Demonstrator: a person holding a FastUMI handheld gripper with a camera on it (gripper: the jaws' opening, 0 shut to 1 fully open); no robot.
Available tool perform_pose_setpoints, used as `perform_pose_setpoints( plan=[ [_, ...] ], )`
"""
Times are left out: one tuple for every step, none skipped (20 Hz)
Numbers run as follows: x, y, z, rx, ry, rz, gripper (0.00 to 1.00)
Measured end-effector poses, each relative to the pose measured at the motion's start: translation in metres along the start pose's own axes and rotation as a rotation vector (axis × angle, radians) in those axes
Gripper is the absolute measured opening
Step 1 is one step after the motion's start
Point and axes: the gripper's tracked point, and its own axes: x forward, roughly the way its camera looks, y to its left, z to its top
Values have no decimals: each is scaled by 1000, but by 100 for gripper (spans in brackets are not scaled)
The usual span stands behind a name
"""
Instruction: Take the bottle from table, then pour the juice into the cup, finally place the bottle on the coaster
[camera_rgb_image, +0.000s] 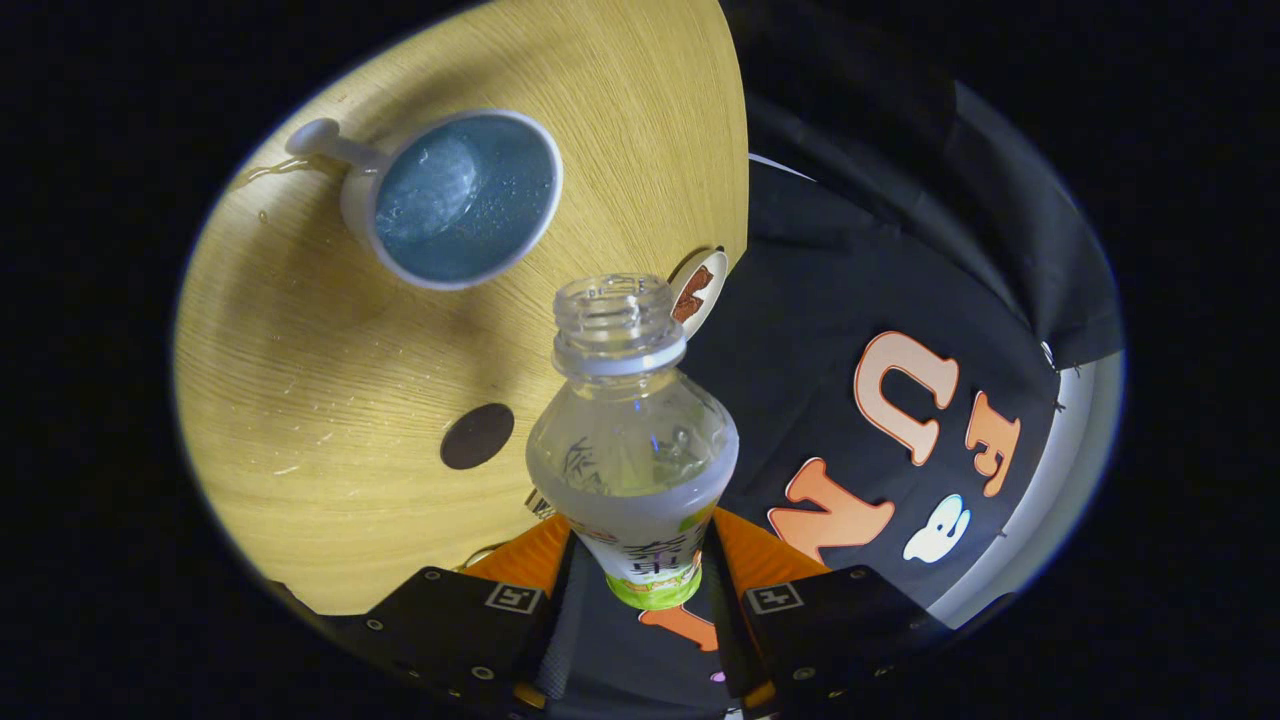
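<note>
The clear uncapped plastic bottle (632, 440) is sitting clamped between both fingers of the claw (640, 590), tilting its mouth toward the white cup (455, 200) far left on the wooden bench (300, 400), lining up the pour.

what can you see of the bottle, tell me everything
The bottle is clear plastic with its cap off, open threaded mouth and a white neck ring. A label with green edging wraps its lower body. A little pale liquid sits inside. It is held off the table, with the claw shut on its labelled part, both fingers pressing its sides. Its mouth points toward the cup beyond it, without touching.
</note>
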Motion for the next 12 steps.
perform_pose_setpoints(
  plan=[
    [1,7,0,31,1,10,59],
    [1,12,0,60,0,16,59],
    [0,15,1,94,-1,19,59],
    [0,20,0,142,0,27,59],
    [0,25,-2,197,2,39,59],
    [-1,28,-2,255,-4,47,59],
    [-1,31,-3,317,-6,59,59],
    [-1,35,-4,385,-10,72,59],
    [0,38,-9,455,2,83,59],
    [2,43,-13,526,13,104,59],
    [4,47,-17,600,26,122,59],
    [6,47,-22,676,30,131,59]
  ],
)
